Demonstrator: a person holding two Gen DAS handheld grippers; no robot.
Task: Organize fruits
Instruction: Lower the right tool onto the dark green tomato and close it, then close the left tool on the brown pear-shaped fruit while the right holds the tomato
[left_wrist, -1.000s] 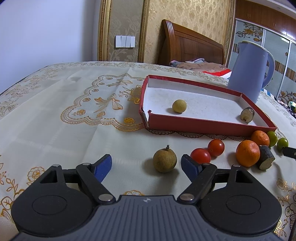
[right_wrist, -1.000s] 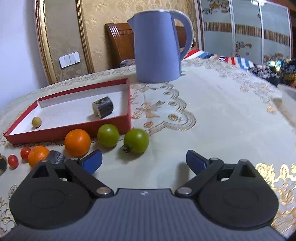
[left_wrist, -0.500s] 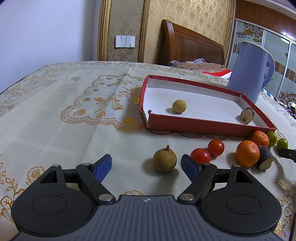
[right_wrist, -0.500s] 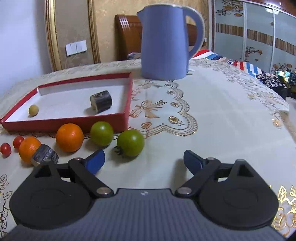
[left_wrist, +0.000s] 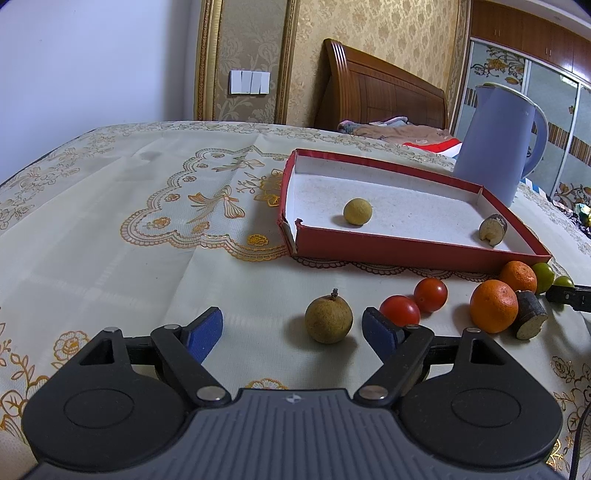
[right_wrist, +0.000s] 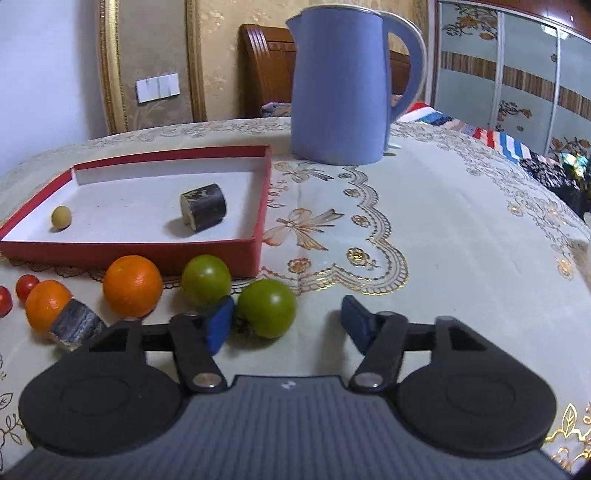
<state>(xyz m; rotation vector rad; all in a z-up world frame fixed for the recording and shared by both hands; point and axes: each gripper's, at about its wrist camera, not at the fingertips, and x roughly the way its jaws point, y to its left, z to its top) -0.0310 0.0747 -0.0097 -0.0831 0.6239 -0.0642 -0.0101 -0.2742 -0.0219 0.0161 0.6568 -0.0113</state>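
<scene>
Left wrist view first: the left gripper (left_wrist: 291, 326) sits low over the tablecloth (left_wrist: 110, 266) with its jaws spread wide, and a brownish longan (left_wrist: 328, 319) rests on the cloth between the blue pads, much nearer the right one and touched by neither. Nothing is held. Just beyond it, two red cherry tomatoes (left_wrist: 430, 294) sit side by side, then two mandarins (left_wrist: 494, 305) with a dark-skinned sugarcane piece (left_wrist: 530, 319) leaning against the nearer one. Behind them, the red box (left_wrist: 406, 251) holds a small yellow longan (left_wrist: 357, 211) and another cane piece (left_wrist: 492, 229). A blue kettle (left_wrist: 495, 140) stands behind the box.

Over to the right wrist view: the right gripper (right_wrist: 286, 321) has its jaws closing around a green tomato (right_wrist: 266, 307). The left pad is up against the fruit, the right pad is clearly apart from it, so no grip yet. A second green tomato (right_wrist: 206, 279) sits just behind, beside the box's corner (right_wrist: 258, 254).
</scene>
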